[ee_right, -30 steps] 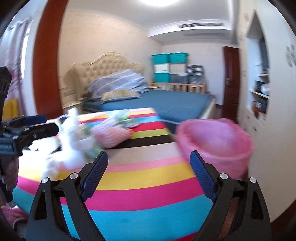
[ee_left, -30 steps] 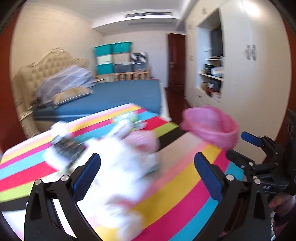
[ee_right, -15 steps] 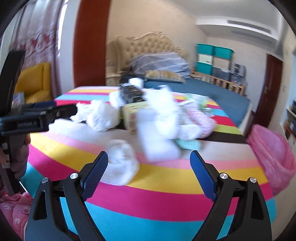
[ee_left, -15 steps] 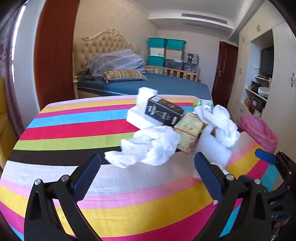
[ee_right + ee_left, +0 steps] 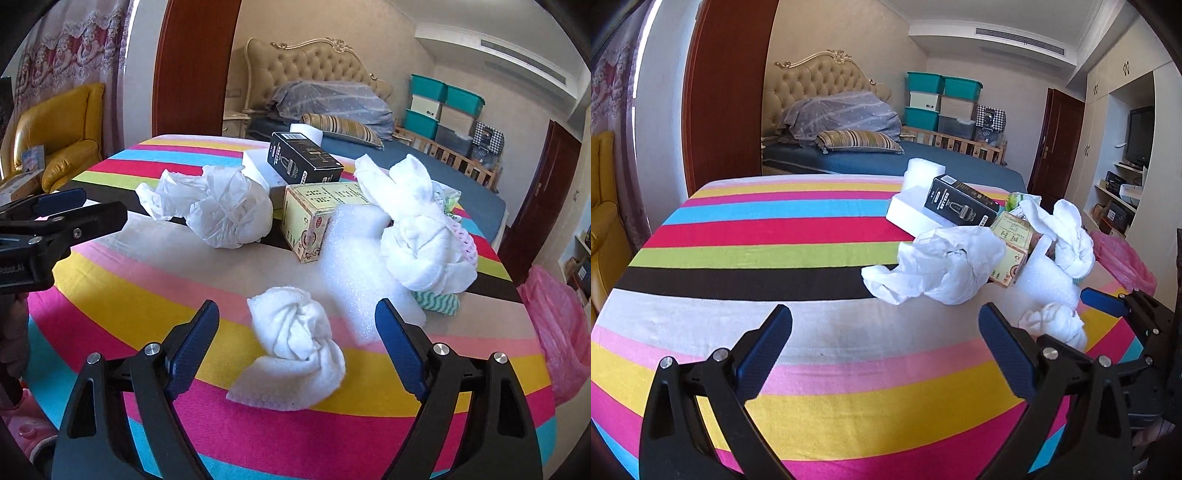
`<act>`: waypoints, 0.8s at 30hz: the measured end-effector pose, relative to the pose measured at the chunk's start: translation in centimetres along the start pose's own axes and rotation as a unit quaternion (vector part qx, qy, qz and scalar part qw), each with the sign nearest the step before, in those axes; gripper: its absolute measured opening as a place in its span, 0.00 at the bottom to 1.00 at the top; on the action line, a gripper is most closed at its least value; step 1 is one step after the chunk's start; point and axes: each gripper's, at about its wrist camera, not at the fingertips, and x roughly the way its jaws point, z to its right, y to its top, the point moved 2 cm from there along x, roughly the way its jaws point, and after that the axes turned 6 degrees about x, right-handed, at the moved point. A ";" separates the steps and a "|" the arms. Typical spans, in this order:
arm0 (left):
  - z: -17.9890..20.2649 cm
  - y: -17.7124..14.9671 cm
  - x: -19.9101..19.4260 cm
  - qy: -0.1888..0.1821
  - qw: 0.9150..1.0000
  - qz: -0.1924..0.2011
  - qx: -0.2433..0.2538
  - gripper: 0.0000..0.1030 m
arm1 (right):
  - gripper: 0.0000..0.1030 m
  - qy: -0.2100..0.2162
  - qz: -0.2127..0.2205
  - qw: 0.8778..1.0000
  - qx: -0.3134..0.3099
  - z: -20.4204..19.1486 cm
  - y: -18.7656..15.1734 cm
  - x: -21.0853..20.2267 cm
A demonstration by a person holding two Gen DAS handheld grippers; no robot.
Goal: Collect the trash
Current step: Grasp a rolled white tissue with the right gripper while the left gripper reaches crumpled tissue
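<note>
Wrist views — both share trash pile (image 5: 979, 251).

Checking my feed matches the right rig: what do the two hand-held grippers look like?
Both match: the left hand-held gripper and right hand-held gripper have black plastic forked arms, dark blue textured finger pads and silver screw heads. White lettering marks the left one's body in the right wrist view. No cables or sleeves show.

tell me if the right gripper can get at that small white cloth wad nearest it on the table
Probably yes. The right gripper is open, and the small cloth wad lies right between its fingers on the striped table, apart from the foam block beside it. Nothing covers it.
</note>
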 end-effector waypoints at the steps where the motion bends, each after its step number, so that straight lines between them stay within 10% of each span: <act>1: -0.1 -0.1 -0.1 -0.001 1.000 0.001 -0.002 0.95 | 0.77 -0.001 -0.001 1.000 0.000 0.0 0.1 0.1; 24: 0.9 -0.3 0.6 0.005 1.000 -0.010 0.013 0.95 | 0.62 0.006 -0.001 1.000 -0.008 -0.1 -0.5 0.2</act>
